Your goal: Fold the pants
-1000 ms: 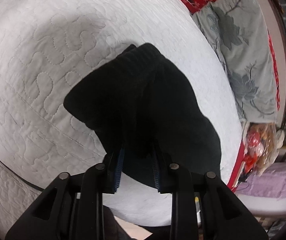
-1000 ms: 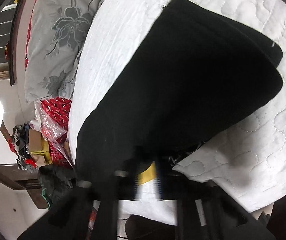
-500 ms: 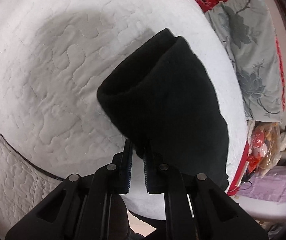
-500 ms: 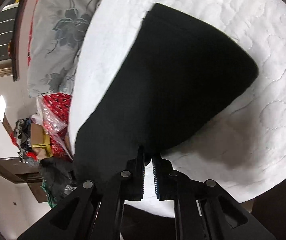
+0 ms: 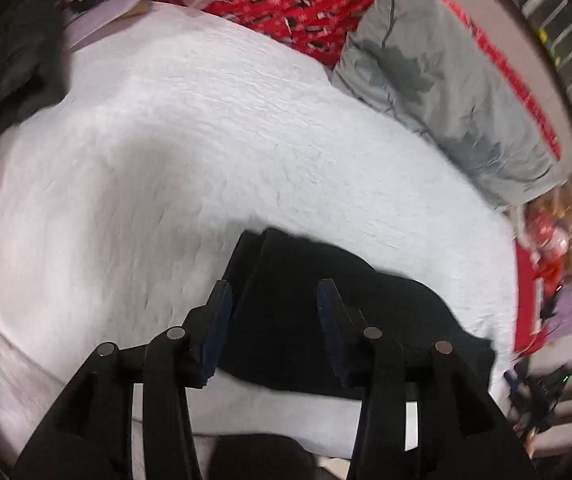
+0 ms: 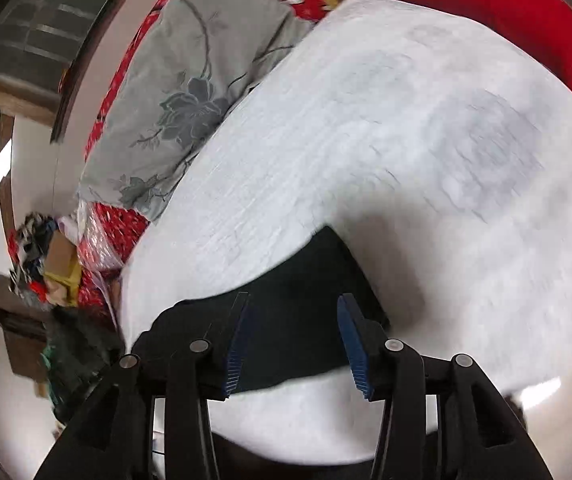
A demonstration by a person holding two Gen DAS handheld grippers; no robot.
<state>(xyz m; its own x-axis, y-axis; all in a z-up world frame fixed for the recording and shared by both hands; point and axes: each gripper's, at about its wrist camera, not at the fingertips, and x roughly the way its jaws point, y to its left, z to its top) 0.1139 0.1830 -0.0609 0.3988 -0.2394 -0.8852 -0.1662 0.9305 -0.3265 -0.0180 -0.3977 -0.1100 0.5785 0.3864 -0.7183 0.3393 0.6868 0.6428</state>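
Black folded fabric pants point(image 5: 338, 312) lie on the white quilted bed point(image 5: 205, 152); left gripper point(image 5: 271, 300) and right gripper point(image 6: 294, 316) hover above, jaws opening, holding nothing.

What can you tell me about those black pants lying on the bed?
The pants are plain black, of a soft, thick-looking cloth, folded into a compact, layered bundle; stacked edges show at its far left end in the left view. They lie flat on the white quilt, near its front edge. Nothing grips them: the left hand-held gripper and the right hand-held gripper hang above with jaws opening, their pads clear of the cloth. Blur hides finer detail.
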